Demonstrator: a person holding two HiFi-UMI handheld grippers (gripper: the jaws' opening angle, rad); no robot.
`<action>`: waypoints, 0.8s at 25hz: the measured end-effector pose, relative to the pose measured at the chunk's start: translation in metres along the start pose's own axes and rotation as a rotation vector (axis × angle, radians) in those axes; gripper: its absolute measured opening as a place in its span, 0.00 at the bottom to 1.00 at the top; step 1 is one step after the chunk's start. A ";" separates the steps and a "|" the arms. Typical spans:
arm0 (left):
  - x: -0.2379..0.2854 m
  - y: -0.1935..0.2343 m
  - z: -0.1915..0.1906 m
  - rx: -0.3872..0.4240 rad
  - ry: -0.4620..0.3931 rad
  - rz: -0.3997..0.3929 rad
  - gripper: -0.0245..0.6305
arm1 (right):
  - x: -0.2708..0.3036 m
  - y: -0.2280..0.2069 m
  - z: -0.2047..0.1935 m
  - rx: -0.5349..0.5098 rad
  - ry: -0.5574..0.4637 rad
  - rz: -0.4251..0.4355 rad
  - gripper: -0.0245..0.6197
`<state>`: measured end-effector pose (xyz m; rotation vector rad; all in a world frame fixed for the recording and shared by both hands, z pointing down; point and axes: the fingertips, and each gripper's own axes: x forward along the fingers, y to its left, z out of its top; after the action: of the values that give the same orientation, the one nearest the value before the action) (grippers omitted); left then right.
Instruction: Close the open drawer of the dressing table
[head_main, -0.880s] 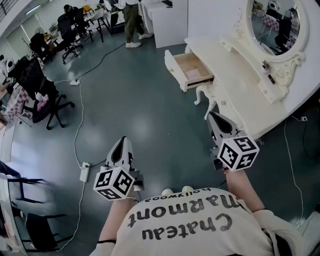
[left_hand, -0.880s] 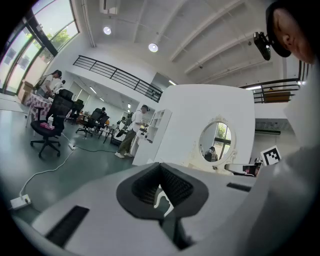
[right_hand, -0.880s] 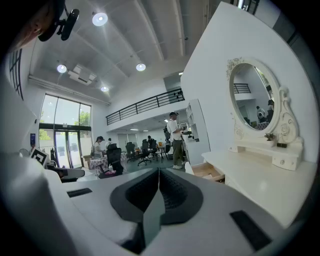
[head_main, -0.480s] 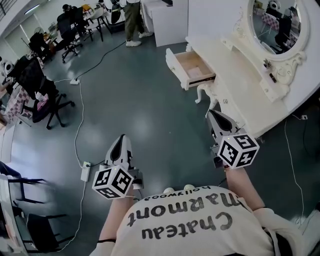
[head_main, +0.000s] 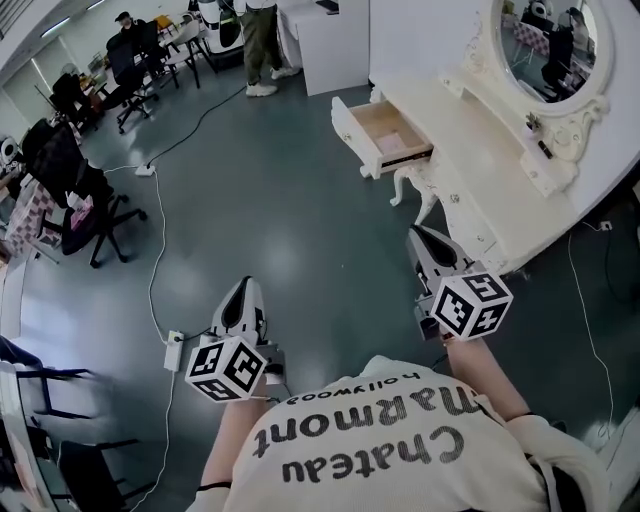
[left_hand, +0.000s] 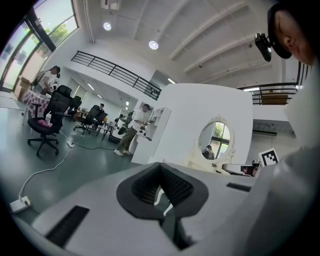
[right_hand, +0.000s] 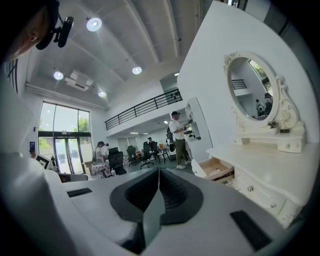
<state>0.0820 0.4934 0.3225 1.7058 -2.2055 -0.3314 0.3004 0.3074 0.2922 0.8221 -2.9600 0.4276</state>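
The cream dressing table (head_main: 470, 150) stands at the right, with an oval mirror (head_main: 550, 45) above it. Its far-end drawer (head_main: 385, 135) is pulled out and looks empty inside. My right gripper (head_main: 420, 236) is shut on nothing and hangs over the floor near the table's front edge, well short of the drawer. Out to the left, my left gripper (head_main: 245, 287) is over bare floor, also shut and empty. In the right gripper view the shut jaws (right_hand: 159, 172) point towards the open drawer (right_hand: 216, 169). In the left gripper view the gripper (left_hand: 160, 166) faces the mirror (left_hand: 215, 141).
A power strip (head_main: 170, 346) and its cable (head_main: 155, 250) lie on the grey floor at the left. Office chairs (head_main: 70, 200) stand further left. A person (head_main: 260, 40) stands beside a white cabinet (head_main: 335, 45) at the back. A curved table leg (head_main: 425, 200) is just ahead of the right gripper.
The scene has shifted slightly in the head view and the right gripper sits a little higher and further left. Both grippers stay shut and the drawer is still out.
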 end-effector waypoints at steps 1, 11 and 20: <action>-0.001 0.004 -0.003 -0.006 0.004 0.002 0.05 | 0.001 0.003 -0.003 -0.009 0.006 0.005 0.09; 0.027 0.024 -0.008 -0.016 0.037 0.020 0.05 | 0.044 -0.005 -0.019 0.016 0.081 0.027 0.09; 0.109 0.038 0.013 -0.045 0.007 0.047 0.05 | 0.125 -0.052 -0.008 0.034 0.113 0.070 0.09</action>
<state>0.0182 0.3974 0.3374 1.6268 -2.2118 -0.3603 0.2191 0.2044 0.3267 0.6755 -2.8908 0.5113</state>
